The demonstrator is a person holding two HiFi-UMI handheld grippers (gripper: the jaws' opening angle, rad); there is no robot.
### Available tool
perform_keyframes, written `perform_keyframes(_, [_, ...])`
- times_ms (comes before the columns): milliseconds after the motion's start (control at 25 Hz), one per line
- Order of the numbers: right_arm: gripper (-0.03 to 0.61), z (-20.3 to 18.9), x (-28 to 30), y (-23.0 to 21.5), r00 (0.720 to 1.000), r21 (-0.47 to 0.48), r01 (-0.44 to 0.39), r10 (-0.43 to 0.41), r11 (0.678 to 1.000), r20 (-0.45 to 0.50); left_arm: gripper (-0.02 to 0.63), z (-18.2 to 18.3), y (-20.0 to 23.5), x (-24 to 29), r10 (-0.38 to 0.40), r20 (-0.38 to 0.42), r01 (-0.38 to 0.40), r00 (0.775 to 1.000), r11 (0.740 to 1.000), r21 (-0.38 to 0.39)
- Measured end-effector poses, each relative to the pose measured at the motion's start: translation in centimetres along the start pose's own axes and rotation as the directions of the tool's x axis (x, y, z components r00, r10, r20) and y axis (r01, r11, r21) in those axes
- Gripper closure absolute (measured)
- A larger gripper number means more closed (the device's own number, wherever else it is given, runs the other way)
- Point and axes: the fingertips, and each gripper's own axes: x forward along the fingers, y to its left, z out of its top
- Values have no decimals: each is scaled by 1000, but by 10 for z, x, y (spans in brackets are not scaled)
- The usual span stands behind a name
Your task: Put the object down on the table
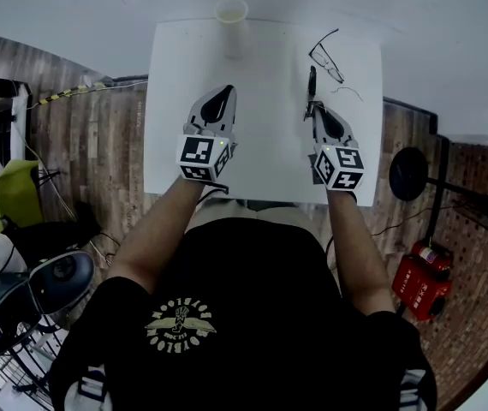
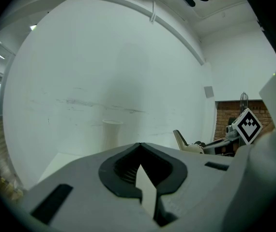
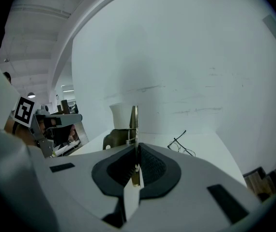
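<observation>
Right gripper (image 1: 313, 112): fingers clamped on thin metal tool (image 3: 134, 122), protruding beyond fingertips. Left gripper (image 1: 226, 90): fingers together, nothing between.

Bench (image 1: 261, 157): white top, far edge set against a plain white wall (image 1: 432, 15). Floor left of the bench: dark wood planks (image 1: 98, 169), with a yellow-black striped strip (image 1: 60, 95) at the far end. Right side: red brick (image 1: 475, 229), floor or wall unclear. Near left: yellow-green chair (image 1: 8, 195). Right of the bench: black round stand base (image 1: 408, 174); nearer, a red box (image 1: 421, 285). Ceiling lights (image 3: 30, 95) glow at left in the right gripper view.
</observation>
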Motion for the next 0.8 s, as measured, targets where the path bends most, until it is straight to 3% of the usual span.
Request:
perform_keyframes(400, [577,-39,14,2,994,27,-35,38,999,-101,607,-12,2,2,21,-19,-21,1000,1000,-15])
perform_keyframes(800, [577,-79,36,8,969,147,-78,110,986,-222,607,-20,8,7,31,-42,-32,999,999,-19])
